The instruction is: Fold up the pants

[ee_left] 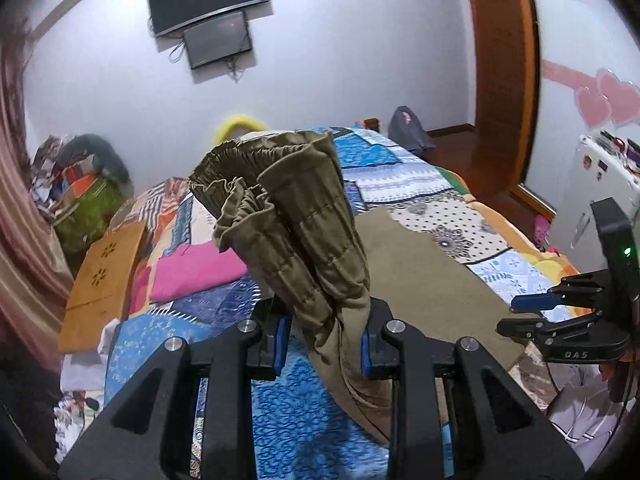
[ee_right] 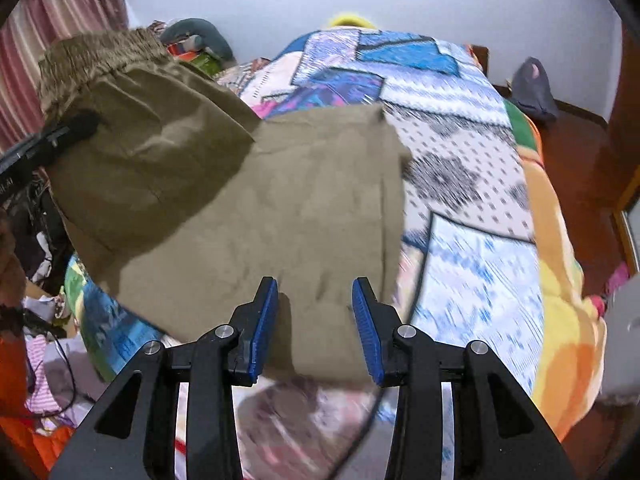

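Left wrist view has the pants point(ee_left: 296, 216) as the landmark: bunched waistband lifted off the patchwork bed point(ee_left: 472, 216), the rest lying flat on it. Bare quilt runs beyond the pants' far edge, floor past the bed's right edge. The left gripper point(ee_left: 324, 344) is clamped on the gathered cloth. The right gripper point(ee_right: 314, 320) hangs over the flat part, jaws parted, nothing between them.

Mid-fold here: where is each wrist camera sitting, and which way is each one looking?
Left wrist: on the left gripper, looking down the bed at the bunched olive-khaki cloth pants it clamps; the right gripper shows at right.
Right wrist: on the open right gripper, above the flat pants.
Shared: pants, patchwork bedspread.
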`<state>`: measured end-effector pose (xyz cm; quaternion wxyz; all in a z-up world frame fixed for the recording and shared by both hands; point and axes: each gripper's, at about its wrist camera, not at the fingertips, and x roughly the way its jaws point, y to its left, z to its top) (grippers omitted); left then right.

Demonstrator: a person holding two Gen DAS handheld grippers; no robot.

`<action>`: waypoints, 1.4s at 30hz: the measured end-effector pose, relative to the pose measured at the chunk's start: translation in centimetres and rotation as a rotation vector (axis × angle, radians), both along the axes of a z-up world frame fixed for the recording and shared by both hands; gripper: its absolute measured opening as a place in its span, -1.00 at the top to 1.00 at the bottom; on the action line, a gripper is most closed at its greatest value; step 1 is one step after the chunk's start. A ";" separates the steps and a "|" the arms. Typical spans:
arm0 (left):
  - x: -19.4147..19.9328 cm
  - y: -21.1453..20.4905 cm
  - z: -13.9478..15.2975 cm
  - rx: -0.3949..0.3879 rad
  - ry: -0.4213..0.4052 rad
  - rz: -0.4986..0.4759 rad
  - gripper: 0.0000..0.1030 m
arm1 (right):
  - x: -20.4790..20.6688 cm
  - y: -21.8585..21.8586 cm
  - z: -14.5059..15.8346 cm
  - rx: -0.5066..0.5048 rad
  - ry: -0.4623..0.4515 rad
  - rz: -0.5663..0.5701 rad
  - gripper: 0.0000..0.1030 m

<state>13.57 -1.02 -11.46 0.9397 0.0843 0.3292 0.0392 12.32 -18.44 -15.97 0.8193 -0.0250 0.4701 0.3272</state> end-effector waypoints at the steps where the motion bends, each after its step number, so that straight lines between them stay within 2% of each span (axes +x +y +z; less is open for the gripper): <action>1: 0.1 -0.5 0.0 0.001 0.004 -0.011 0.46 | 0.4 -0.1 -0.2 0.000 0.007 -0.002 0.31; 5: 0.7 -2.4 -0.2 0.000 0.022 -0.045 0.46 | 0.0 -0.7 -1.0 0.023 0.017 -0.010 0.28; 10: 1.2 -3.9 -0.3 -0.037 0.047 -0.090 0.46 | 0.0 -1.5 -1.1 0.039 0.027 -0.022 0.24; 16: 2.0 -5.7 -2.2 -0.104 0.126 -0.157 0.46 | -0.2 -2.0 -1.5 0.049 0.031 -0.035 0.24; 23: 2.8 -7.7 -5.0 -0.130 0.236 -0.213 0.47 | -0.3 -2.2 -1.6 0.051 0.029 -0.046 0.24; 28: 2.4 -8.6 -5.6 -0.120 0.270 -0.217 0.46 | -0.4 -2.5 -1.3 0.045 0.031 -0.058 0.19; 31: 2.1 -8.8 -5.8 -0.147 0.290 -0.222 0.32 | -0.6 -3.1 -0.9 0.043 0.022 -0.070 0.15; 33: 1.7 -8.8 -5.9 -0.196 0.303 -0.240 -0.08 | -0.7 -3.6 -0.4 0.041 0.014 -0.082 0.15; 34: 1.4 -8.8 -5.7 -0.219 0.293 -0.248 -0.13 | -0.7 -3.8 -0.3 0.040 0.009 -0.085 0.14; 38: 0.6 -8.6 -4.1 -0.231 0.240 -0.256 -0.14 | -1.1 -4.6 0.8 0.027 -0.027 -0.093 0.14; 42: 0.9 -6.4 -2.5 -0.234 0.179 -0.208 -0.14 | -1.0 -5.6 2.0 0.022 -0.065 -0.120 0.13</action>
